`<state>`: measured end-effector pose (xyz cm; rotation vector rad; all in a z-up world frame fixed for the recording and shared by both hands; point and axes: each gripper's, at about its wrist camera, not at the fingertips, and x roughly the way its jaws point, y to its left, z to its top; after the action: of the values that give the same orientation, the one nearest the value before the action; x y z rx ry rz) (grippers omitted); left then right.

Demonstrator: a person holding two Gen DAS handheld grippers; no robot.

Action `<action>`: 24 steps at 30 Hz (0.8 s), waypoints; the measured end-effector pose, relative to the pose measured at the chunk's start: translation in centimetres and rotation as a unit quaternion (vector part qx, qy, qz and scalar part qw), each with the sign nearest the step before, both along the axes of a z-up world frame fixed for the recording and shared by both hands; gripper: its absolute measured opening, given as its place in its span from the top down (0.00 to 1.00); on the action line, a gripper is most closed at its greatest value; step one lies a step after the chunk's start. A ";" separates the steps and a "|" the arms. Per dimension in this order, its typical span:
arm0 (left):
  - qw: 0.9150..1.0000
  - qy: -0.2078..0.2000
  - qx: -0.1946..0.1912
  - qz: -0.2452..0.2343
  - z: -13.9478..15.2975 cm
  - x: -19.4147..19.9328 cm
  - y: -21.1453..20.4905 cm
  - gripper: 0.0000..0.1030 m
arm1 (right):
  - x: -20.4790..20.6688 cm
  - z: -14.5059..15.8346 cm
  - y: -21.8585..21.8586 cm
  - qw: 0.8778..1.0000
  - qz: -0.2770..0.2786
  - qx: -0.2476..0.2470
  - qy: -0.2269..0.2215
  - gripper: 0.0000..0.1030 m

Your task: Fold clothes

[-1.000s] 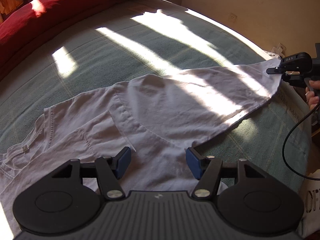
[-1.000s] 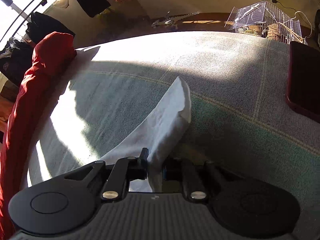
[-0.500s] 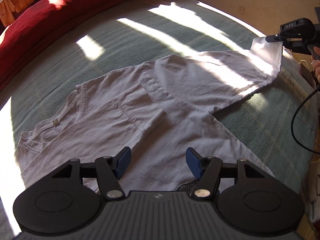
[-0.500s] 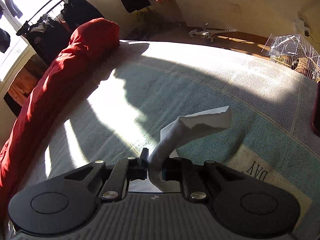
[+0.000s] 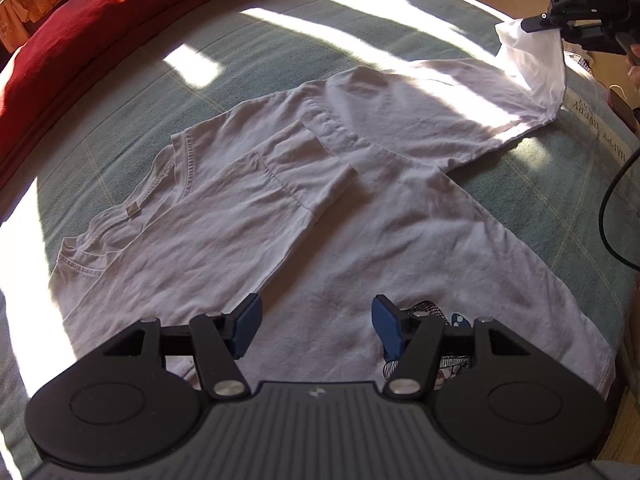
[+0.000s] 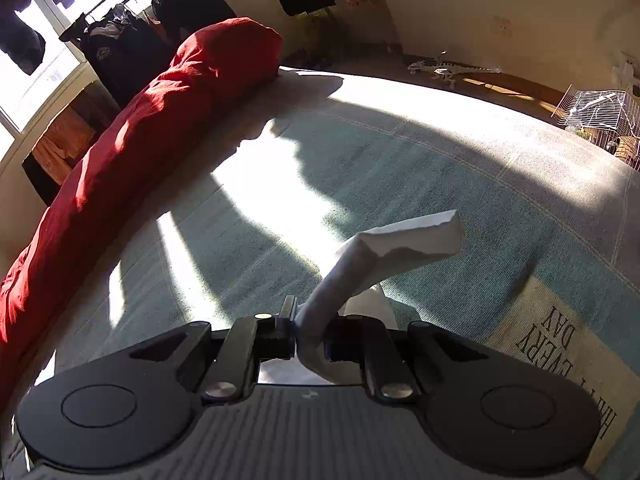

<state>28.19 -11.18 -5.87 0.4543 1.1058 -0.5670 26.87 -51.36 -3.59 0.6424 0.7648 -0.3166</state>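
Note:
A pale lilac t-shirt (image 5: 320, 216) lies spread on the green bed cover (image 5: 160, 92), collar at the left, one sleeve folded inward. My left gripper (image 5: 316, 320) hovers open above the shirt's near part, nothing between its blue pads. At the far right my right gripper (image 5: 556, 26) is shut on a corner of the shirt and holds it lifted off the bed. In the right wrist view that pinched shirt corner (image 6: 384, 256) sticks up from the closed right gripper (image 6: 310, 340) and bends to the right.
A red duvet (image 6: 140, 128) runs along the bed's far side. Dark clothes hang on a rail (image 6: 120, 12) by the window. A wire cage (image 6: 596, 116) stands beyond the bed. A printed cushion (image 6: 560, 356) lies near the right gripper. A cable (image 5: 612, 216) hangs at the right.
The left gripper has pulled back and up, so more of the shirt shows. The right gripper has lifted the shirt corner higher and tilted upward.

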 end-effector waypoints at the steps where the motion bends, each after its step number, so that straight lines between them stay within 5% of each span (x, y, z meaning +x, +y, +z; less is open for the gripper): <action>1: 1.000 -0.001 -0.002 -0.001 0.1 0.0 0.1 0.40 | 0.2 0.3 0.4 1.000 0.004 -0.002 -0.001 0.86; 24: 1.000 0.008 -0.010 0.005 0.6 -1.4 6.1 0.40 | 5.0 1.9 11.7 0.995 0.099 0.016 -0.013 0.86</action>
<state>26.80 -5.07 -5.32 0.4264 1.1169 -0.5730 31.89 -39.61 -1.73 0.5938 0.8038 -0.1138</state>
